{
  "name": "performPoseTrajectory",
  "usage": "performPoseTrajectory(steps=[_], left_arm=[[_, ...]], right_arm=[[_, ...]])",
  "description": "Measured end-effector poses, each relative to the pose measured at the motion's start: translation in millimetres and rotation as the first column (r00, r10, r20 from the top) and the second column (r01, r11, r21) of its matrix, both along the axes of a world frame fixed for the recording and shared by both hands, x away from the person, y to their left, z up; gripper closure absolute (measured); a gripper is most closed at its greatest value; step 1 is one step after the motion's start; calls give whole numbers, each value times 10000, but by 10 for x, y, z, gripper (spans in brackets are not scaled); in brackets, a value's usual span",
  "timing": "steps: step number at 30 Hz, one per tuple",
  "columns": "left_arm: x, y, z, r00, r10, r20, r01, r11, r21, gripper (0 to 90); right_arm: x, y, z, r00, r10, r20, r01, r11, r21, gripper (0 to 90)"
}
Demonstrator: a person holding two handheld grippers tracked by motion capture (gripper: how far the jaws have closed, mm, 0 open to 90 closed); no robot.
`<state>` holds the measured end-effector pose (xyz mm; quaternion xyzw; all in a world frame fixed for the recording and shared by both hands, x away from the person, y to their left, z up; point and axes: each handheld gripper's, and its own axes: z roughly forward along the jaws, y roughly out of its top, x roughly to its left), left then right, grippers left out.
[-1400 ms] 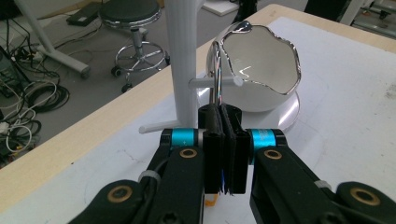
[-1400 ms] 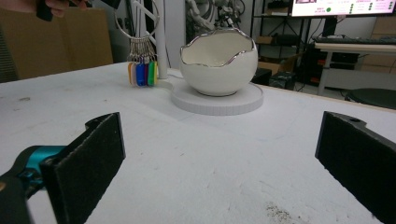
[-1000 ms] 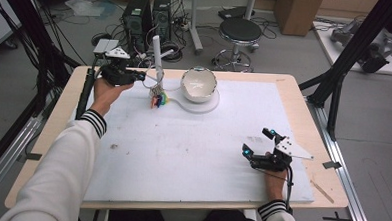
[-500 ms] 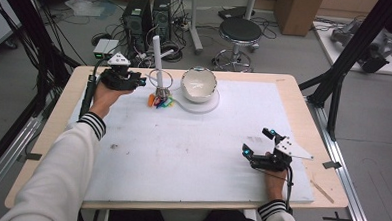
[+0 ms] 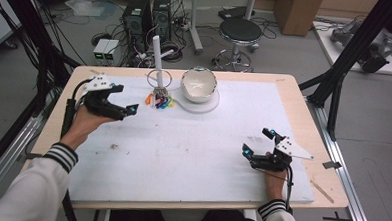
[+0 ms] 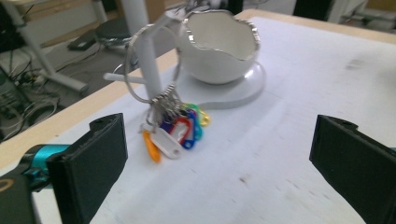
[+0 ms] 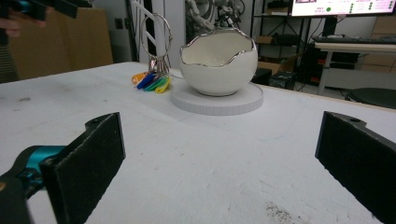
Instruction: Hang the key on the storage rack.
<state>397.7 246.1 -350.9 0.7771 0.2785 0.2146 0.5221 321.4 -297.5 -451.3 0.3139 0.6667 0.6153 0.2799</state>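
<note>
The left gripper (image 5: 126, 110) is black, with a grey three-cornered plate on top and small teal accents near its tips; a black cable trails from it along the table edge. In the left gripper view its two jaws are thick, matte black blocks with squared faces, one carried on a teal metal fitting. The right gripper (image 5: 256, 141) looks the same: black body, grey triangular plate, teal spots by the tips, a thin black cable running back past the wrist. Both sleeves are white with dark, white-striped ribbed cuffs.
</note>
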Motion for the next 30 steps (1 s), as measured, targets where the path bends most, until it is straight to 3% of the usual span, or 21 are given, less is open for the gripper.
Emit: performPoseTrajectory(steps=[7,13,19,30], left_arm=[[-392,230,-201,9979,38,641,6,9977,-682,17],[-660,425,-371,9908,341,1311,-164,9908,-1341,17],[-843,517,-582,9885,559,1402,-344,9878,-1518,17],[-1099,650,-955,9756,1318,1755,-840,9630,-2561,17]], right_arm=[[-3,5,1,10000,-47,32,47,10000,-29,10],[-3,3,0,10000,20,-33,-20,10000,20,10],[-13,9,1,10000,-12,-93,12,10000,-7,10],[-10,12,1,10000,-2,-18,2,10000,-54,10]])
